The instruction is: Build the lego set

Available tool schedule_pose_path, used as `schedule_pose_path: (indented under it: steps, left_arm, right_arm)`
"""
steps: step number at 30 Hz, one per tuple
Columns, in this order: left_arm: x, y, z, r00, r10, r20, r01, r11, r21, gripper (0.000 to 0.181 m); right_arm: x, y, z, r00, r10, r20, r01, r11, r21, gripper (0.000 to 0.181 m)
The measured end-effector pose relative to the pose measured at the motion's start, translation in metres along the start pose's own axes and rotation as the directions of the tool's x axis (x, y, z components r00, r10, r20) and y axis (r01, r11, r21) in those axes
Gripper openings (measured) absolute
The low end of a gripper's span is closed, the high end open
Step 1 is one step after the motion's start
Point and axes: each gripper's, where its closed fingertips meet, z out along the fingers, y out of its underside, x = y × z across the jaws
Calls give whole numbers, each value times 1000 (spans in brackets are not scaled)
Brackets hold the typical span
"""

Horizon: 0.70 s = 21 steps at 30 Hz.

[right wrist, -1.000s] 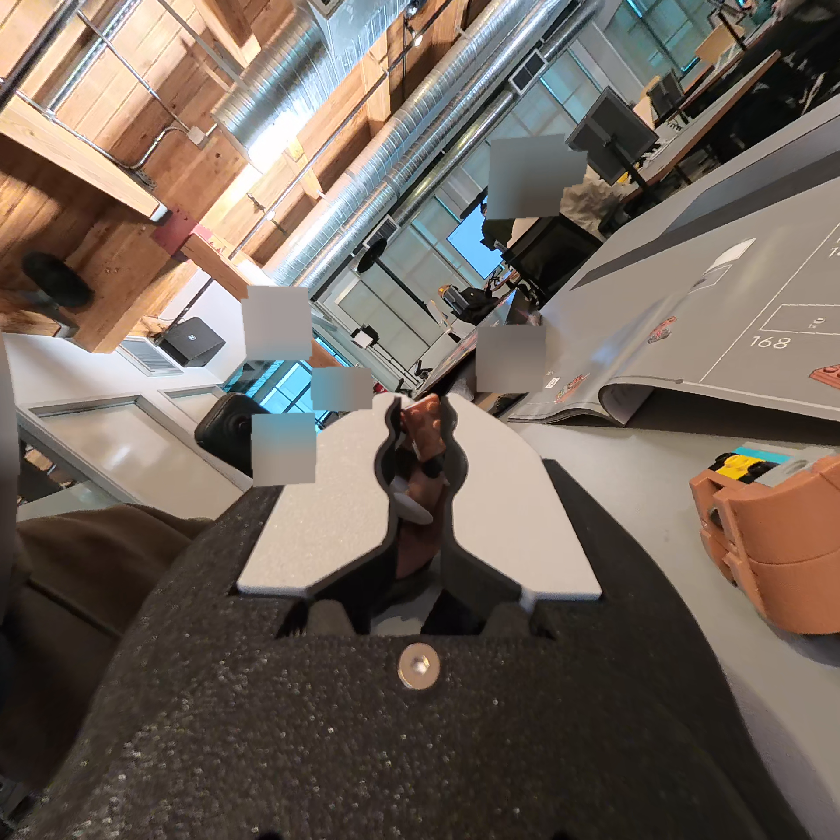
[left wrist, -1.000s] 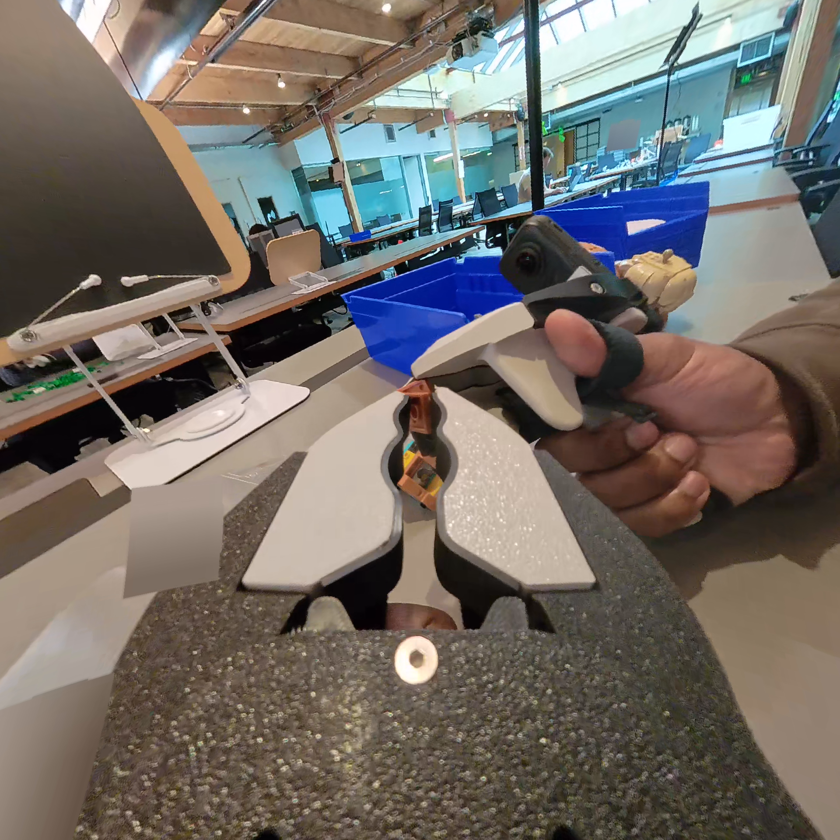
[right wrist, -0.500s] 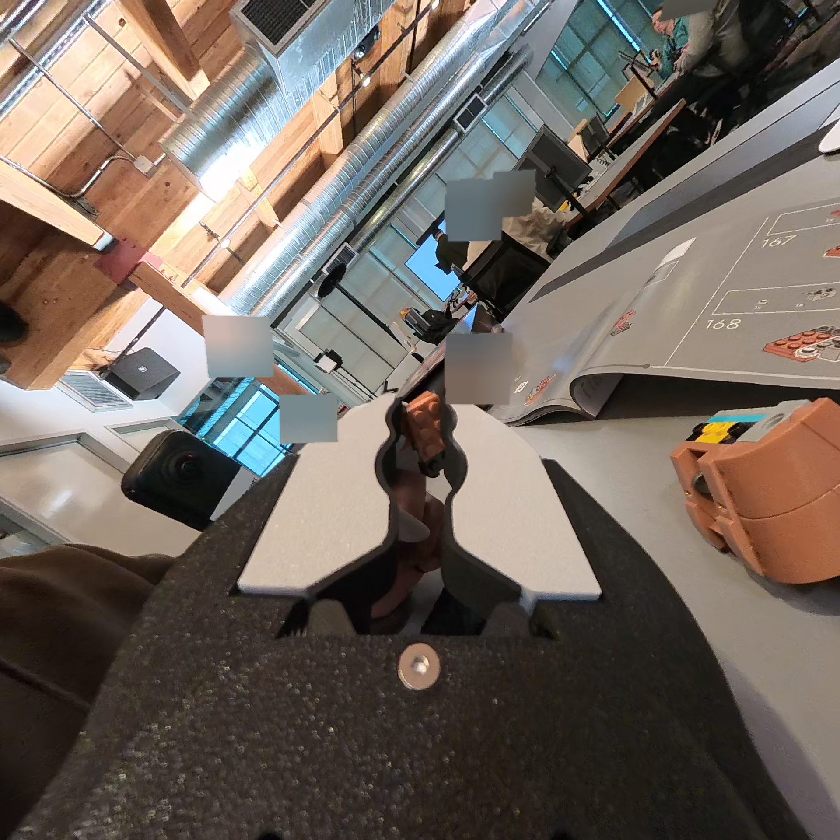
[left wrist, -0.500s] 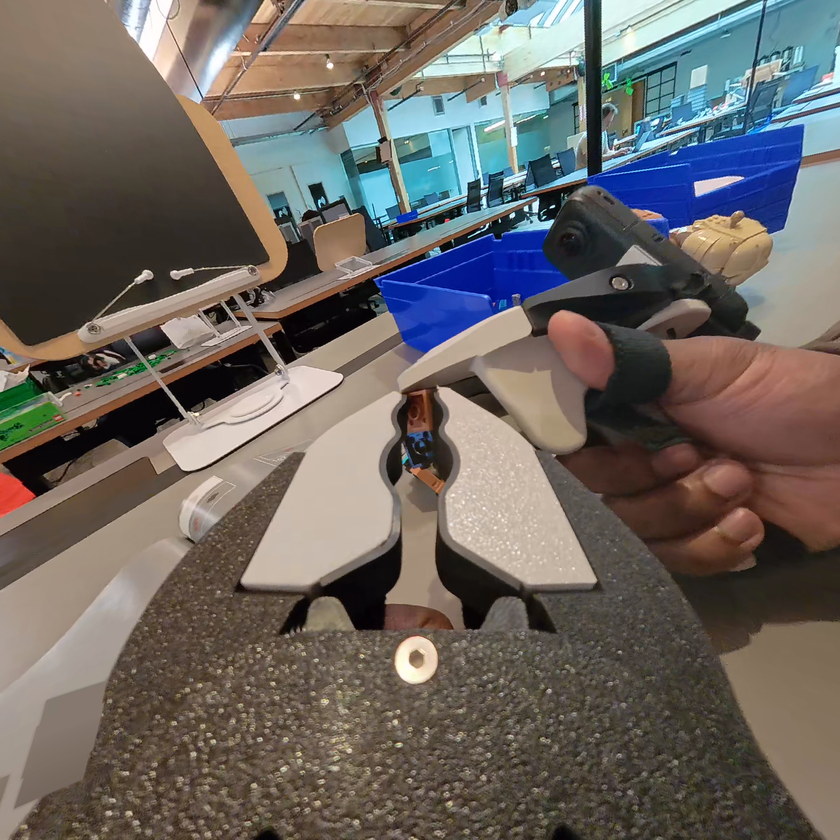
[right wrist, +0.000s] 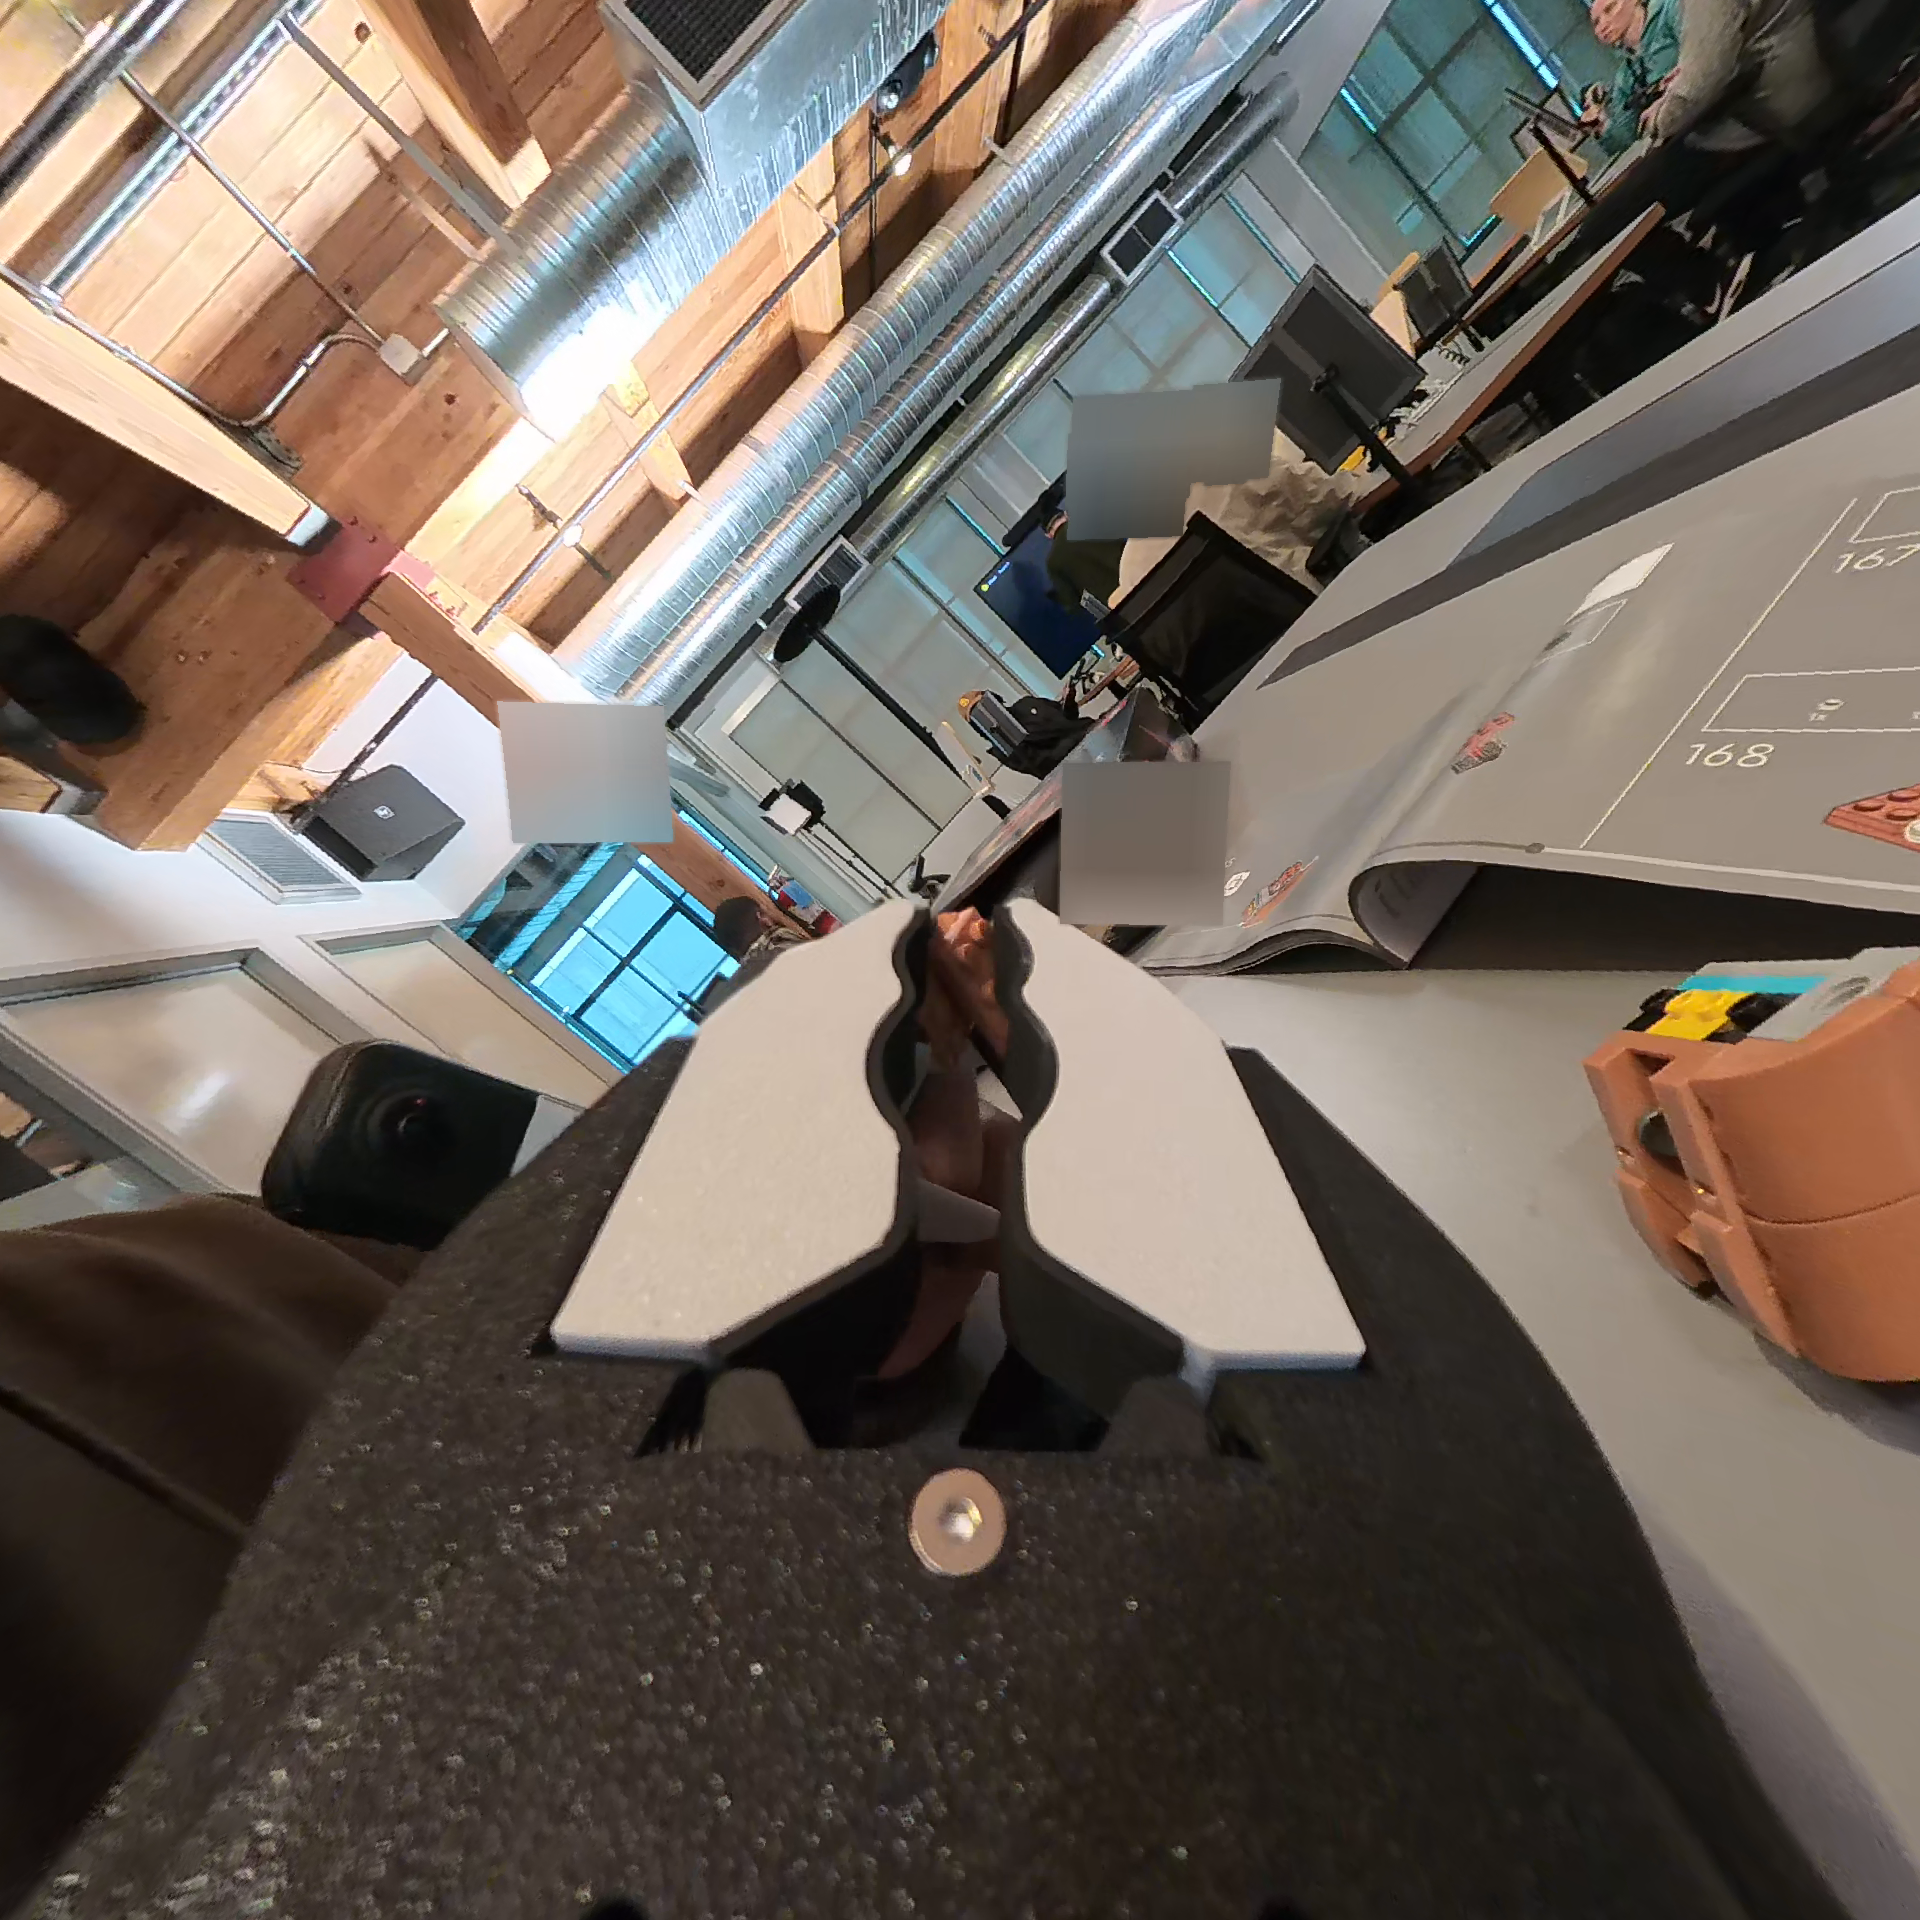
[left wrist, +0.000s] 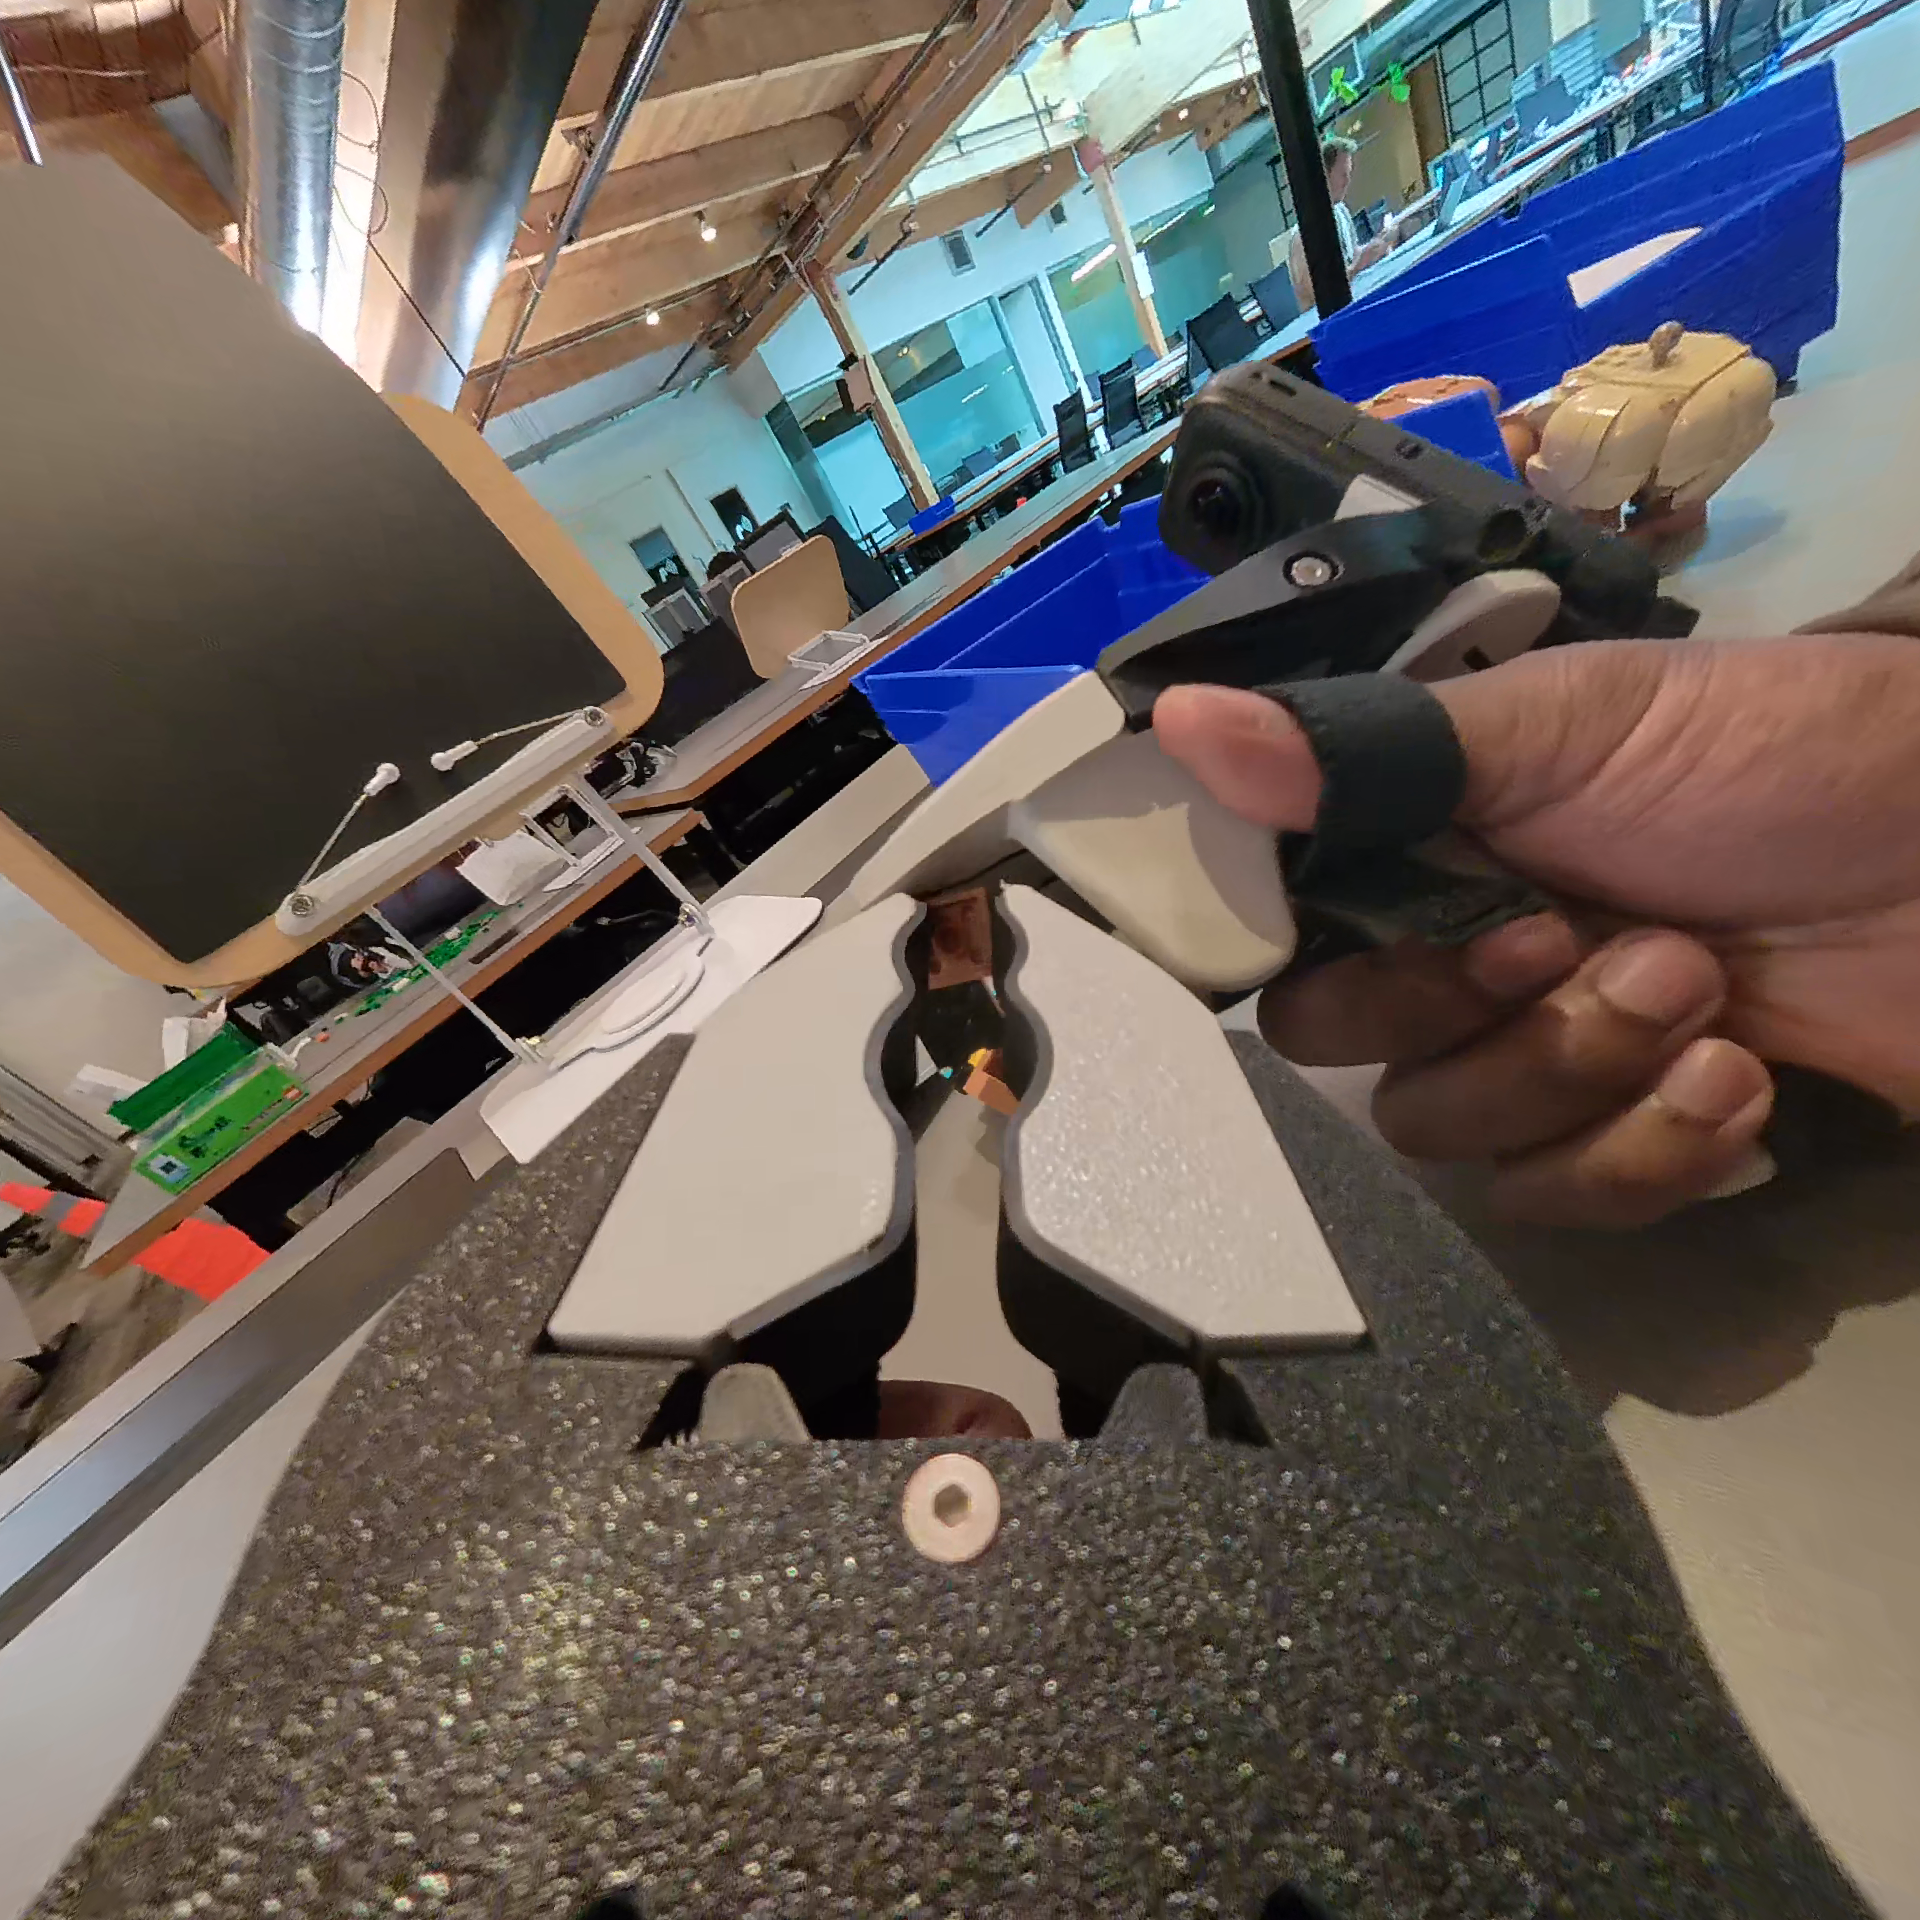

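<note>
A small brown lego sub-assembly (left wrist: 961, 951) is clamped mid-air by both the L gripper (left wrist: 958, 920) & R gripper (right wrist: 961, 920), jaws pinched on it tip-to-tip, prob. so parts can be pressed together w/o slipping.

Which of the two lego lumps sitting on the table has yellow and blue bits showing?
The reddish-brown lego chunk beside the open instruction booklet. The other, the tan lego model by the blue bins, looks cream all over.

Bright daylight from skylights (left wrist: 1091, 94) at 1 o'clock. Duct (right wrist: 582, 343) glare at 10 o'clock. Strong fisheye bending at edges; slight motion blur; soft shadows on desk (left wrist: 1766, 1507).
</note>
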Motion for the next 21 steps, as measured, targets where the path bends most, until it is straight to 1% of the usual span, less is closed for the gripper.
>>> schedule_pose_path:
  steps: [4,7,11,15,21]
  left_arm:
    - [0,-1,-1,1000,-16,-14,16,1000,12,11]
    - [0,-4,-3,999,-34,-34,36,998,47,11]
    - [1,-7,-5,999,-14,-52,18,997,78,11]
    - [1,-9,-7,996,47,-71,-39,993,111,11]
    - [3,-10,-10,977,203,-59,-193,972,137,11]
  right_arm:
    - [-1,0,0,999,-34,1,34,999,-15,13]
    - [-4,-1,0,997,-82,10,83,996,-31,13]
    - [-8,-1,0,991,-130,27,132,990,-58,13]
    - [-12,1,0,990,-130,54,134,988,-80,12]
    - [-15,3,-1,992,-87,91,95,992,-86,10]
